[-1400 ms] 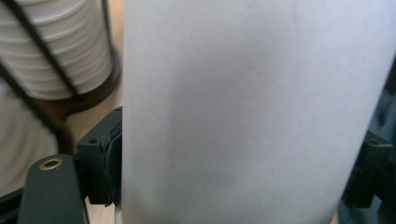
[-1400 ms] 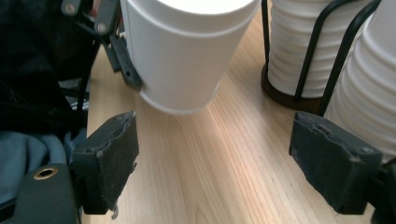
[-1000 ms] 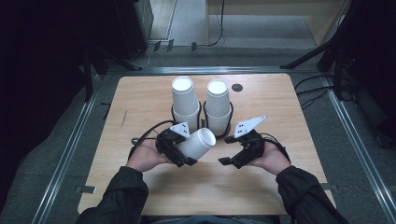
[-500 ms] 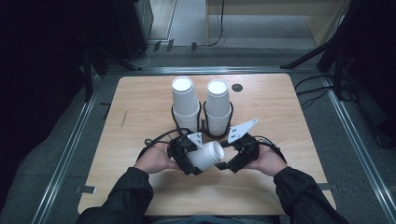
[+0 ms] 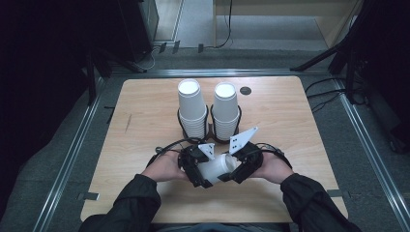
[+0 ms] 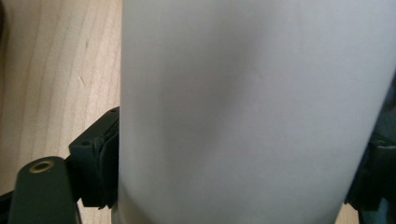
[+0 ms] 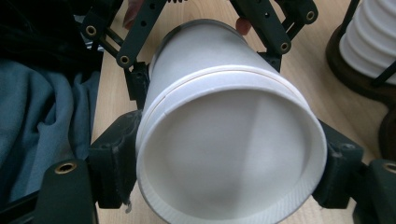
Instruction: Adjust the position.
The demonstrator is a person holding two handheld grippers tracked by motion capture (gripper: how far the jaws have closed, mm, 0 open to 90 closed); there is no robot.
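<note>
A: Where is the white paper cup (image 5: 216, 167), and how does it look?

B: It lies on its side above the wooden desk (image 5: 145, 111), plain and smooth, rim rolled, open mouth toward the right gripper (image 5: 235, 170).

A: Fingers?

B: Left gripper (image 5: 202, 173) clamps the wall; the right gripper's fingers (image 7: 114, 163) clamp the rim.

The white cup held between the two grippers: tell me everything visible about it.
The white cup looks like plain paper, unprinted, with a recessed bottom ringed by a rim. A seam near that end suggests two nested cups. It lies on its side above the wooden table, just in front of two cup stacks. The left gripper clamps its wall, and the right gripper grips its bottom end, jaws on both sides.
</note>
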